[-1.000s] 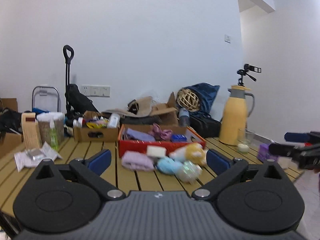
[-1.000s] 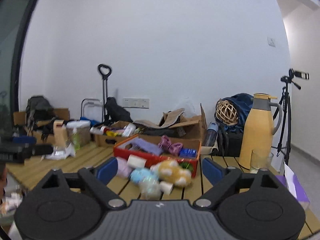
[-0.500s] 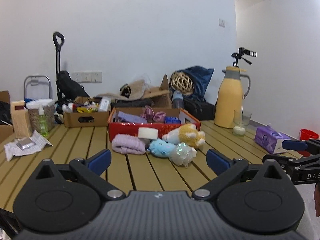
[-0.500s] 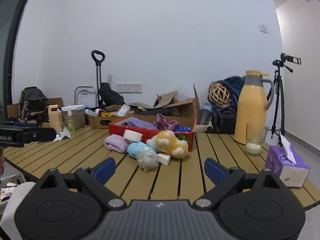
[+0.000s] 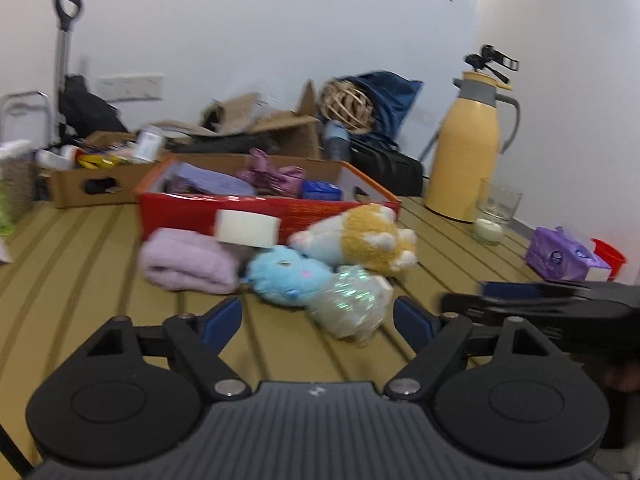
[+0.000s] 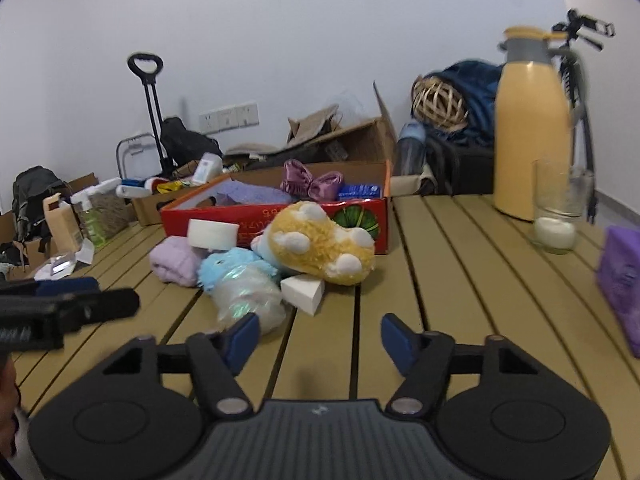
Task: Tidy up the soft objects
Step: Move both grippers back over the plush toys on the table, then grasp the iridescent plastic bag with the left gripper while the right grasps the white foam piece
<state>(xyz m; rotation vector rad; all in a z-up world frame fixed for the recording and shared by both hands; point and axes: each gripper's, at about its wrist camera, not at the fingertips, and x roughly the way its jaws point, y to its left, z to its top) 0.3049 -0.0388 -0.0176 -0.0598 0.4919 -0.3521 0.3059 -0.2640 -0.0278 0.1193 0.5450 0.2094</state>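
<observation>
A pile of soft things lies on the slatted table in front of a red box (image 5: pixel 248 210) (image 6: pixel 360 216): a lilac folded towel (image 5: pixel 184 260) (image 6: pixel 174 260), a blue plush (image 5: pixel 286 274) (image 6: pixel 226 260), a yellow-and-white plush (image 5: pixel 360 236) (image 6: pixel 316 246), a shiny iridescent plush (image 5: pixel 352 298) (image 6: pixel 246 296), a white sponge block (image 5: pixel 248 228) (image 6: pixel 212 232) and a white wedge sponge (image 6: pixel 302 292). My left gripper (image 5: pixel 318 322) is open, just short of the shiny plush. My right gripper (image 6: pixel 320 340) is open, close to the pile's right side.
The red box holds purple cloths and a blue pack. A yellow thermos (image 5: pixel 466 148) (image 6: pixel 530 132), a glass (image 5: pixel 494 210) (image 6: pixel 558 208) and a purple tissue pack (image 5: pixel 564 256) (image 6: pixel 622 280) stand at the right. Cardboard boxes and bags crowd the back.
Both grippers have moved forward and down toward the pile, which now looks much nearer. Each gripper now shows at the edge of the other's view.
</observation>
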